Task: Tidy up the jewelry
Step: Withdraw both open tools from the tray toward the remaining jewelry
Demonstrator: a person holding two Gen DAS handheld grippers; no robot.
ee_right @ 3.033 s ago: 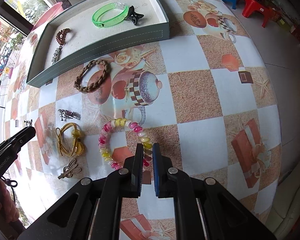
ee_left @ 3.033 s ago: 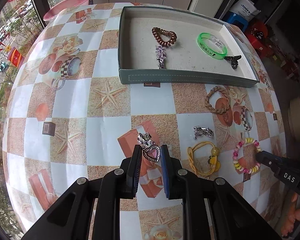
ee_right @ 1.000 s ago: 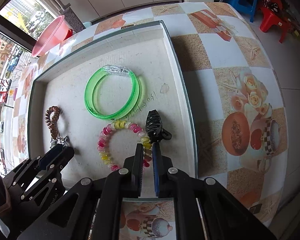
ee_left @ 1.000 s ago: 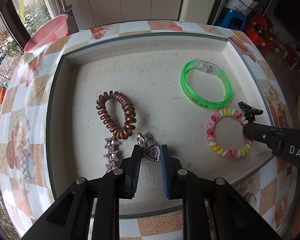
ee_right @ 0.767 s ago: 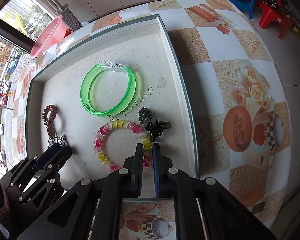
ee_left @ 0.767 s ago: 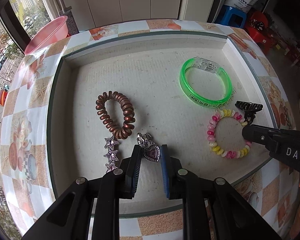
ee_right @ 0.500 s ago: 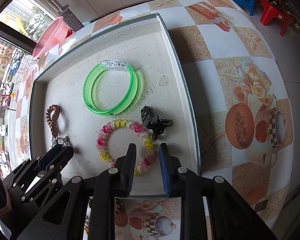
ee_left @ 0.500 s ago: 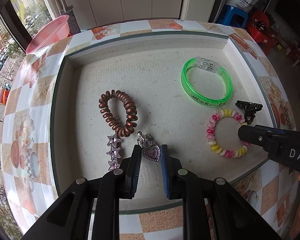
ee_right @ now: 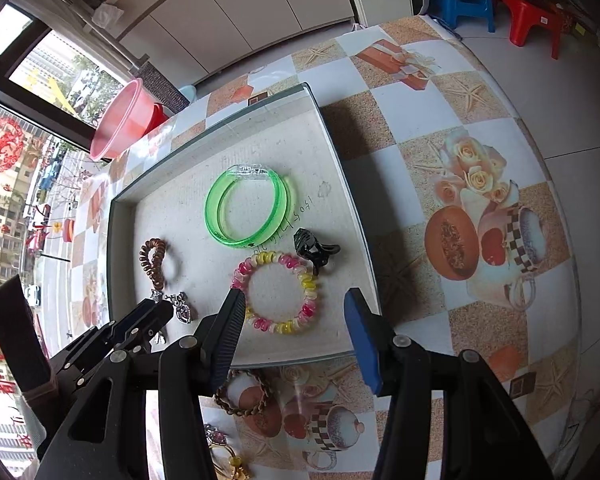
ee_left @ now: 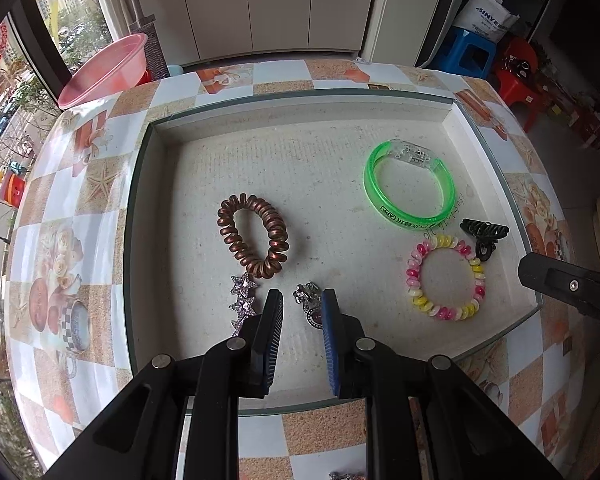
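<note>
Right gripper (ee_right: 294, 312) has just been opening, and now its jaws stand wide apart with nothing held between them. It hangs above the near side of the tray (ee_right: 362, 248). Just past its fingers lies the bead bracelet (ee_right: 278, 292), a round ring of shiny pink, yellow and white beads, flat on the tray floor.

Left gripper (ee_left: 302, 306) is only partly open. The heart charm (ee_left: 311, 307) sits between its jaws, close against the blue pad; I cannot tell if it is pinched or lying loose on the tray. The charm is silver and bumpy with a pink heart, and its long way runs away from the gripper toward the tray's middle.

Just left of it is a silver star clip (ee_left: 242, 298), its line of sparkly stars also running near to far. Beyond that lies a brown coil hair tie (ee_left: 254, 234), springy like a phone cord. A black claw clip (ee_left: 484, 234) touches the bead bracelet's far side. Farther back is a clear green bangle (ee_left: 410, 184), smooth plastic.

The tray is wide, shallow and pale, on a bench (ee_right: 480, 128) with a checked cloth. On the bench near the tray's front edge lies a brown braided bracelet (ee_right: 240, 396). A pink basin (ee_left: 104, 70) stands far off.
</note>
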